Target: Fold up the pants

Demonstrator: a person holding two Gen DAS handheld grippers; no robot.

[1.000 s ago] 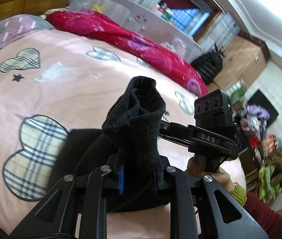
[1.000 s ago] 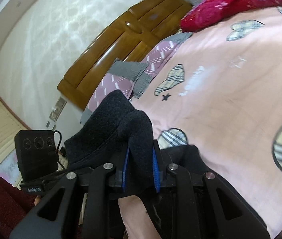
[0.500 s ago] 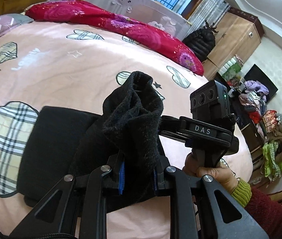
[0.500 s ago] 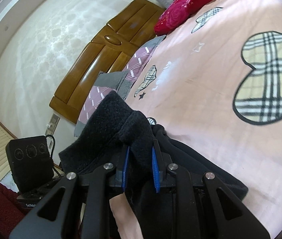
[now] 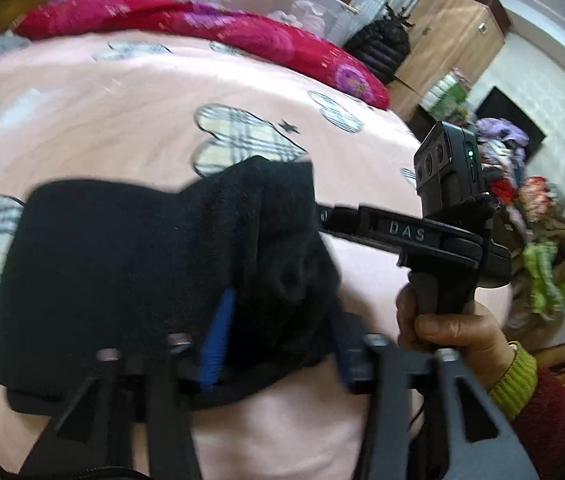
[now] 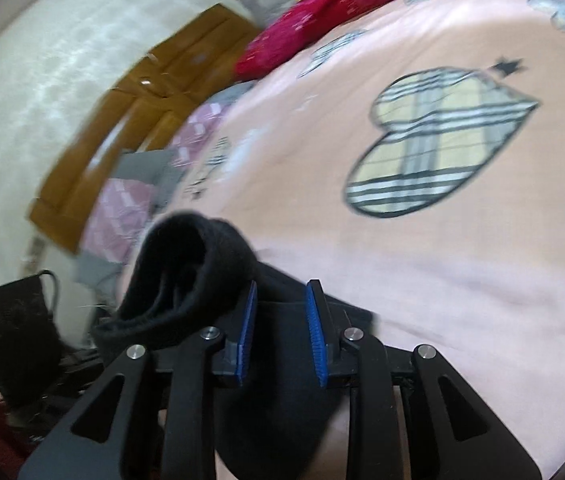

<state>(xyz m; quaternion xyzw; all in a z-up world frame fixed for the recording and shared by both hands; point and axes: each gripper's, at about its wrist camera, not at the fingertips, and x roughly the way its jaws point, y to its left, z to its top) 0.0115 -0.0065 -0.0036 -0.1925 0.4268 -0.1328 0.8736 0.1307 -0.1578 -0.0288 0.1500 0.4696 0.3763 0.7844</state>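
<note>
The black fleece pants (image 5: pixel 114 272) lie folded on the pink bedspread (image 5: pixel 130 92). My left gripper (image 5: pixel 274 340) stands open over them, its blue pads apart with a loose hump of the cloth between them. My right gripper (image 6: pixel 280 328) is open too, blue pads apart over the pants (image 6: pixel 274 380); a rolled fold of cloth (image 6: pixel 186 276) rests just left of its left finger. The right gripper's body (image 5: pixel 450 216) shows at right in the left wrist view, held by a hand.
A red floral quilt (image 5: pixel 210 28) lies along the far side of the bed. A wooden headboard (image 6: pixel 154 100) and pillows (image 6: pixel 130 200) are at the head. Piled clothes (image 5: pixel 538 264) and a wardrobe (image 5: pixel 458 36) stand beyond the bed's right edge.
Both grippers have opened and let go of the pants, which dropped onto the folded stack. Both cameras have swung lower toward the bed.
</note>
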